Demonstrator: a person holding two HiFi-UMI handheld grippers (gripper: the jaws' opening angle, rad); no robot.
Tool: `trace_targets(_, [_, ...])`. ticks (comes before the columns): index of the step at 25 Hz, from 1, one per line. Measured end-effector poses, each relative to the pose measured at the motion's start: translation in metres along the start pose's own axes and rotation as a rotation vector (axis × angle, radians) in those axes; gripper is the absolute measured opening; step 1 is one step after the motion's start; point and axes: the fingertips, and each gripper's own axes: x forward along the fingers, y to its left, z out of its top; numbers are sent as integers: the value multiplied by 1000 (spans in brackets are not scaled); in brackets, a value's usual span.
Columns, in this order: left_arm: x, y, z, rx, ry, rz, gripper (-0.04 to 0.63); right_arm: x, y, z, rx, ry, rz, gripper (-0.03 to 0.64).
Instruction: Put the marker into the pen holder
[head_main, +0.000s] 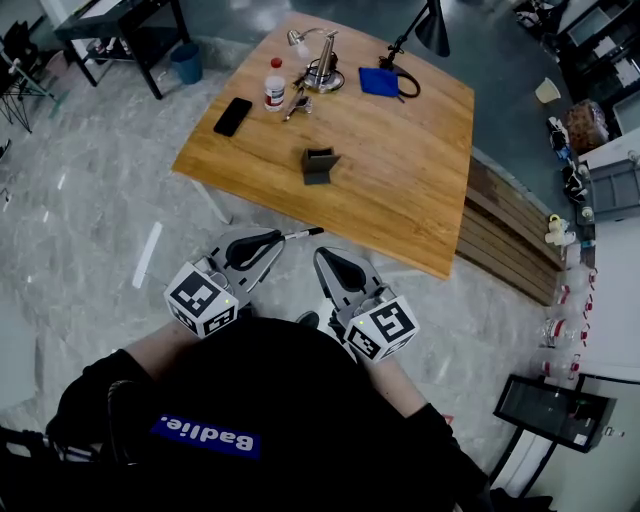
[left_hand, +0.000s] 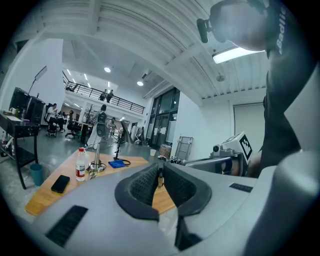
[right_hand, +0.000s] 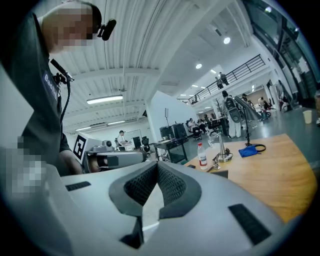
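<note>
Marker (head_main: 302, 234) and pen holder (head_main: 319, 165) are well apart: the first is held in the air short of the table, the second stands on it.

Pale marbled floor (head_main: 90, 200) fills most of the head view. On it stands a wooden table (head_main: 400, 200), seen at an angle, with its near edge just beyond the two grippers. The person's dark shirt (head_main: 270, 400) takes up the bottom of that view, and both forearms reach forward from it.

The left gripper (head_main: 274, 240) points toward the table's near edge, its marker cube (head_main: 202, 300) close to the body. Its claw is narrow and clamped on the marker. In the left gripper view a thin shaft shows in the slit between the ribbed pads. The right gripper (head_main: 326, 258) is just beside it, with its own cube (head_main: 382, 328) behind. Its claw is closed tip to tip with nothing in it.

A black desk lamp (head_main: 432, 28) stands at the table's far side, and a chrome stand (head_main: 320, 65) is near it. The dark grey pen holder sits upright around mid-table. A blue cloth (head_main: 379, 81) lies at the far side, and a black phone (head_main: 232, 116) lies near the left edge. A small bottle with a red cap (head_main: 274, 88) stands between the phone and the chrome stand.

The marker's white body sticks out past the left claw's tips over the floor, its end pointing along the table's near edge.
</note>
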Motion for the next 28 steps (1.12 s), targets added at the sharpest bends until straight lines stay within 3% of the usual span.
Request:
trace_targets(20, [60,27,6,119,134,178,43,-50,-59,-8,39,4,67,6])
trace_targets(28, [86,80,25,161,146,186,43,-35,-85,-2,48,20,32,6])
